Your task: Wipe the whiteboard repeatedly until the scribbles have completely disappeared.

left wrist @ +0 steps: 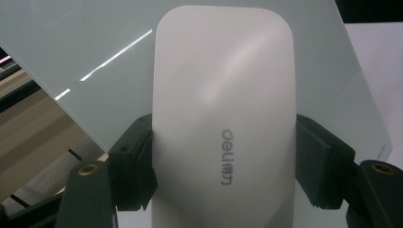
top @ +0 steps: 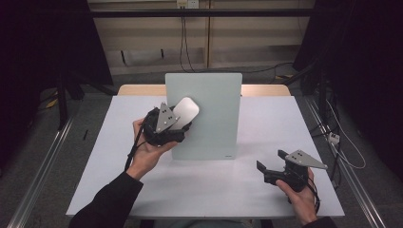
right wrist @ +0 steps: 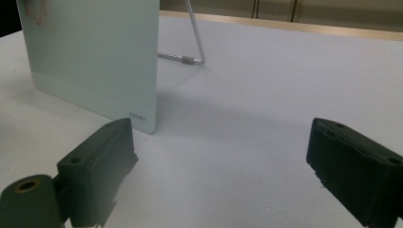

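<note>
left claw (left wrist: 223,156) clamped on whiteboard eraser (left wrist: 223,118) at both long sides | light, smooth shell, probably slippery | right claw (right wrist: 223,166) apart, empty above table (right wrist: 266,95)

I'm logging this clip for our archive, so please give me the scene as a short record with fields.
setting: white table, seen in the high view
board: pale glass board standing near upright on a wire stand
held item: white rounded eraser with a grey logo
left hand-held gripper: jaws shut on the eraser's sides, eraser in front of the board's face
right hand-held gripper: jaws open, holding nothing, low over the table right of the board
contact eraser to board: cannot tell
</note>
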A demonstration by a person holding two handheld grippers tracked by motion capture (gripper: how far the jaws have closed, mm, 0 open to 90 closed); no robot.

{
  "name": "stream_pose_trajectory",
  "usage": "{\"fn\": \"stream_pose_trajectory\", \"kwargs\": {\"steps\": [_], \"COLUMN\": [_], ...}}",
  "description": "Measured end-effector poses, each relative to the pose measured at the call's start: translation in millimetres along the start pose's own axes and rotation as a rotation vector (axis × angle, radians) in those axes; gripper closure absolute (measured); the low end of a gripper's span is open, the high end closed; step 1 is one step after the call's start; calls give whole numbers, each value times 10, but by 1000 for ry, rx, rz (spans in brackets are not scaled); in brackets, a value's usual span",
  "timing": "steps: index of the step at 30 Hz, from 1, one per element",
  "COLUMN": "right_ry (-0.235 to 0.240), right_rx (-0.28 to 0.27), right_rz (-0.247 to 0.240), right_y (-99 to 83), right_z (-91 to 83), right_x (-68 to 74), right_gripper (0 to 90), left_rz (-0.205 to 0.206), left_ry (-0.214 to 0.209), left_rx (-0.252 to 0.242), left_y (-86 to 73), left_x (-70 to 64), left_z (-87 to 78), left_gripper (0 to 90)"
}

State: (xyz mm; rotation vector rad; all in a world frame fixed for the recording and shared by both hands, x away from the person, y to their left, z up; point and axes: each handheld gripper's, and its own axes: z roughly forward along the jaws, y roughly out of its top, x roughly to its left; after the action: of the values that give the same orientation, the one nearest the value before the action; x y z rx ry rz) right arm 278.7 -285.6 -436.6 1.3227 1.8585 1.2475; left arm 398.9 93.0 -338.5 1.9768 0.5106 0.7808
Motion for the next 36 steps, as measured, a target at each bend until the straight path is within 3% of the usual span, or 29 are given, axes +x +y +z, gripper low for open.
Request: {"fn": "stream_pose_trajectory", "kwargs": {"steps": [6,10,15,21,27,31,36], "right_ry": [1,-1,2,2,0,3,0], "right_rx": [-1,0,-2,-3,-3,-1,-3], "right_rz": [0,7,2,8,7,3,8], "right_y": [0,-1,0,1,2,2,3], "right_z": [-3,-9,-6,-6,-6,-6,-5], "right_x": [0,-4,3,-2,0,4,-2], "right_gripper": [87,87,87,87,87,87,87], "left_rz": [-6,5,12,35,56,37,14], "left_ry": [30,39,6,-29,-78,-90,-57], "left_rx": [-34,-37,-24,13,64,61,24], "left_y": [185,180,78,-145,-270,-238,-61], "left_x": [135,102,9,-204,-320,-286,-142], "left_z": [-8,9,37,82,111,111,82], "left_gripper": [312,312,312,312,312,312,312]}}
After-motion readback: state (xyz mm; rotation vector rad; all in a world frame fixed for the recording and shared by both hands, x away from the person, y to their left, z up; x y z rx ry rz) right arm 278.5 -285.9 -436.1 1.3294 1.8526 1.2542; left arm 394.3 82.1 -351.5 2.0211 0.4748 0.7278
